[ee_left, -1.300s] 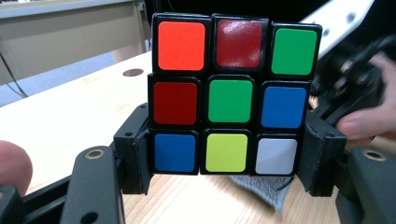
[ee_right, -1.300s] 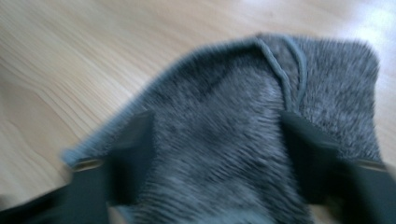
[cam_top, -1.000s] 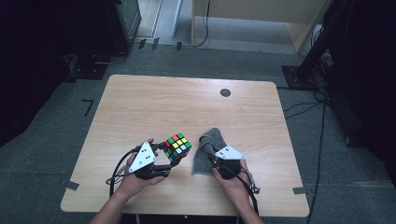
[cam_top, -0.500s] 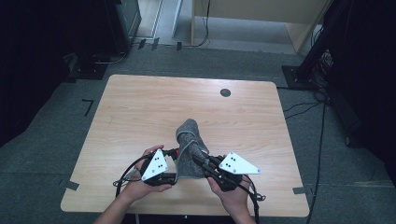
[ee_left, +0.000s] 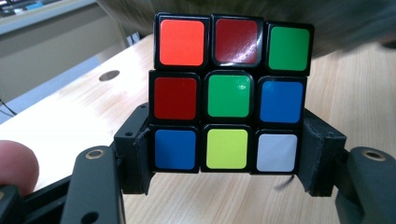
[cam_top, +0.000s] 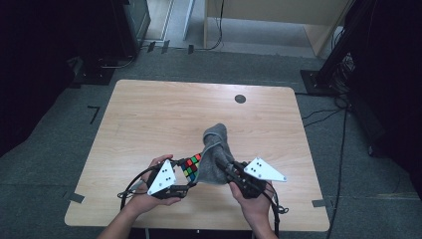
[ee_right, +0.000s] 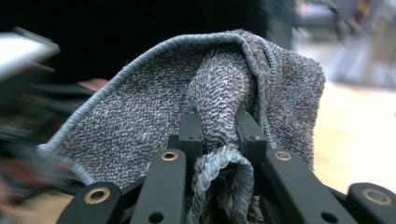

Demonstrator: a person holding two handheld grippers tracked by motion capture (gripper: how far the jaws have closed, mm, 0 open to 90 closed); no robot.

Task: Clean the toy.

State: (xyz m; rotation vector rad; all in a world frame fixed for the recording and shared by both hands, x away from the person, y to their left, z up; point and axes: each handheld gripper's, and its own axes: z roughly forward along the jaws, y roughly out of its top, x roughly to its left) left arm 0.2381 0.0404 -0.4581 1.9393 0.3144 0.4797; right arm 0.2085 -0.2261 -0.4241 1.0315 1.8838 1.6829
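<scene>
Between the pads of the left gripper point(ee_left: 226, 175) a Rubik's cube point(ee_left: 231, 95) is clamped, the two black jaws pressed against the opposite sides of its bottom row; the face turned to the left gripper view carries orange, dark red and green stickers along the top, dark red, green and blue across the middle, and blue, yellow-green and white along the bottom. A fold of a grey towel point(ee_right: 205, 116) is pinched between the jaws of the right gripper point(ee_right: 219, 133), the jaws closed tightly on it; a bunched hem is squeezed out below the pads, while the rest of the cloth is spread above and to both sides of them.

In the high view the cube point(cam_top: 190, 167) is held off the wooden table point(cam_top: 149, 114) by the left gripper point(cam_top: 185, 180), near the person's edge of it; the towel point(cam_top: 215, 154) is draped upward from the right gripper point(cam_top: 223, 165), its left edge lying against the cube's right side, so that part of the cube is covered. The grippers are held close together, each by one hand, the left hand point(cam_top: 149, 198) and the right hand point(cam_top: 254, 204) coming in from the bottom; a dark round hole point(cam_top: 240, 98) is seen in the table's far part, well apart from both.
</scene>
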